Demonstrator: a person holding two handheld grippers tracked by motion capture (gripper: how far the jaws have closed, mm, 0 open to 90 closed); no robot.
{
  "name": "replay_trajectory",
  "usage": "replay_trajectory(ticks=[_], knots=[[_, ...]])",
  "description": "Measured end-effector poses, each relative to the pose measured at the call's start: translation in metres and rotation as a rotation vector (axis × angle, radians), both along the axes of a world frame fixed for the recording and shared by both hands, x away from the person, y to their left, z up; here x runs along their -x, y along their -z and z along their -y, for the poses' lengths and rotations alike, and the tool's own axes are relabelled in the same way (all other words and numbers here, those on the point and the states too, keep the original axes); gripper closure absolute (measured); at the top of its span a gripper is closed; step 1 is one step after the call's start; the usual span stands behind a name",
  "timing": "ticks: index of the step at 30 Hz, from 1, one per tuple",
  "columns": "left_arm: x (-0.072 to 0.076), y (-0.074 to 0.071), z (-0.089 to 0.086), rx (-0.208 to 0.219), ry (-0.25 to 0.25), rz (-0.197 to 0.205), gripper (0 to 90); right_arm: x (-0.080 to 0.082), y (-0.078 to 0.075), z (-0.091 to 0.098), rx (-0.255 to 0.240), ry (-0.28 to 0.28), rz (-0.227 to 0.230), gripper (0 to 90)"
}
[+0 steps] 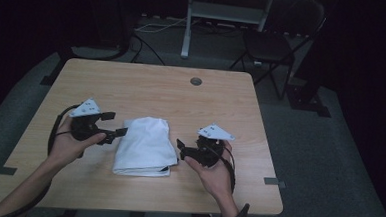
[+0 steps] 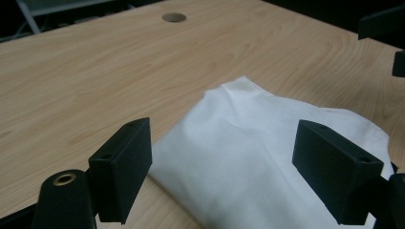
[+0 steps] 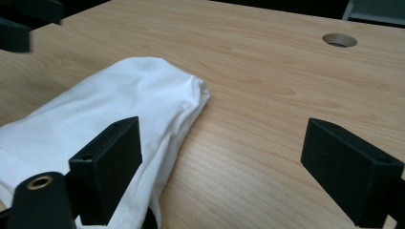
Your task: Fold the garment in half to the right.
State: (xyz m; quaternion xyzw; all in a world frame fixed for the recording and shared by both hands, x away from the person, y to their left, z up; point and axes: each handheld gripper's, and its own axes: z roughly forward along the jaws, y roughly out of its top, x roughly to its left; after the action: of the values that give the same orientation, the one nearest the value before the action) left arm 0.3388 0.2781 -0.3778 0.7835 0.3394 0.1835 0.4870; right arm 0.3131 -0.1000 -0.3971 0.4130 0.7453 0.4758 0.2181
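Cloth: a white folded cloth (image 1: 144, 146) lies flat on the desk (image 1: 147, 86), near my edge and roughly midway between my two hands; a dark bit peeks out at its near right corner, and I cannot tell what that is.

Left tongs: my left tongs (image 1: 114, 126) are released, jaws standing wide with nothing between them; they sit just beside the cloth's left edge, pointing across it. In the left gripper view the cloth (image 2: 267, 157) lies below and ahead of the pads, apart from them.

Right tongs: my right tongs (image 1: 183, 149) are released too, spread wide and empty, just off the cloth's right edge. In the right gripper view the cloth (image 3: 95, 119) runs past my left pad, bare desk under the other.

Handling: I judge it light, soft and limp; it should sag and unfold if lifted by one point, and a thin layer could slip on the smooth wood.

Where to grip: I would pinch through all layers at a folded edge or corner, one side per hand, low to the desk, so the fold holds together.

Risk: catching only the top layer would likely peel the fold open.

Other: a round cable hole (image 1: 196, 81) sits well beyond the cloth.
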Motion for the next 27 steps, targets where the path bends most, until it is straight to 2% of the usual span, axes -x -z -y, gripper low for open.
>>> replay_trajectory(ticks=[4,13,18,27], knots=[[0.01,-0.002,-0.014,0.007,-0.026,0.023,21.0,0.002,0.0,0.006,-0.003,0.015,0.007,13.2],[0.033,-0.002,-0.041,-0.007,-0.078,0.072,21.0,0.008,-0.001,0.016,-0.009,0.036,0.023,13.2],[0.041,-0.001,-0.055,-0.015,-0.104,0.083,21.0,0.01,0.0,0.022,-0.003,0.048,0.027,13.2],[0.053,0.001,-0.077,0.003,-0.149,0.105,21.0,0.015,0.003,0.036,-0.001,0.081,0.041,13.1]])
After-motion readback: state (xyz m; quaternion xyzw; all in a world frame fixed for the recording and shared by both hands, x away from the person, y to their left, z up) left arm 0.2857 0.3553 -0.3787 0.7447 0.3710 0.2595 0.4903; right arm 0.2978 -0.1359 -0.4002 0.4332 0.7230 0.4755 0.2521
